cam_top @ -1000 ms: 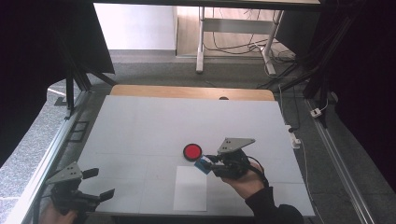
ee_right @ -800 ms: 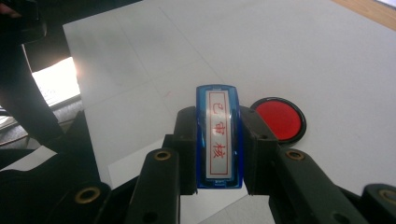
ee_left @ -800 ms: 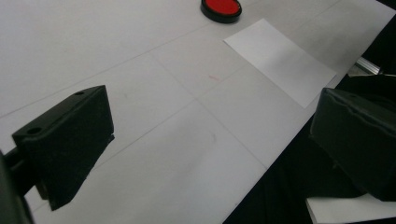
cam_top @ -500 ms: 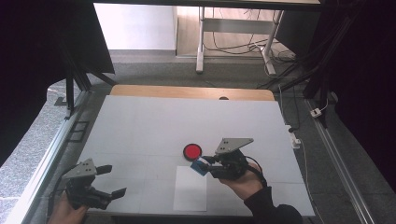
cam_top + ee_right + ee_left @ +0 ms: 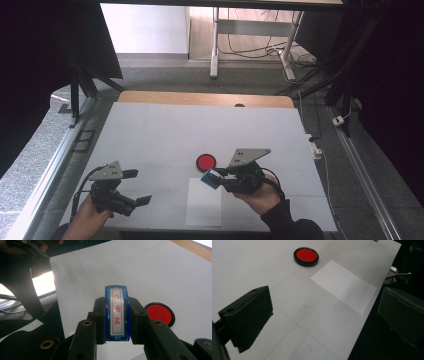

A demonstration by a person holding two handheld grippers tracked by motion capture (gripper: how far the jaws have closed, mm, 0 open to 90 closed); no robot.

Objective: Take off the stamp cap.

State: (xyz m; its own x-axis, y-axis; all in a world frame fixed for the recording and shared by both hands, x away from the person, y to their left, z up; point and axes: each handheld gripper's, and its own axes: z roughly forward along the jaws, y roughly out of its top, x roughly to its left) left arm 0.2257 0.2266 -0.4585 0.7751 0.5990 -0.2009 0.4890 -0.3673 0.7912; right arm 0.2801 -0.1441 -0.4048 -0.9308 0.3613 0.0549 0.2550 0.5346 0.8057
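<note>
Since the earlier frames, the left gripper (image 5: 131,189) has slid rightward along the near edge of the table (image 5: 150,130), toward the paper (image 5: 204,202); the right gripper (image 5: 216,179) has kept its place. Between the right gripper's pads sits a blue stamp (image 5: 117,312), pinched on both long sides, its clear face with red characters turned up to the right gripper view. In the high view the stamp (image 5: 211,178) hangs just above the far end of the paper, with the red ink pad (image 5: 206,161) near it on the far side. The left gripper's jaws stand spread wide with nothing between them, pointing across the bare table toward the paper (image 5: 344,286) and the ink pad (image 5: 306,256).
</note>
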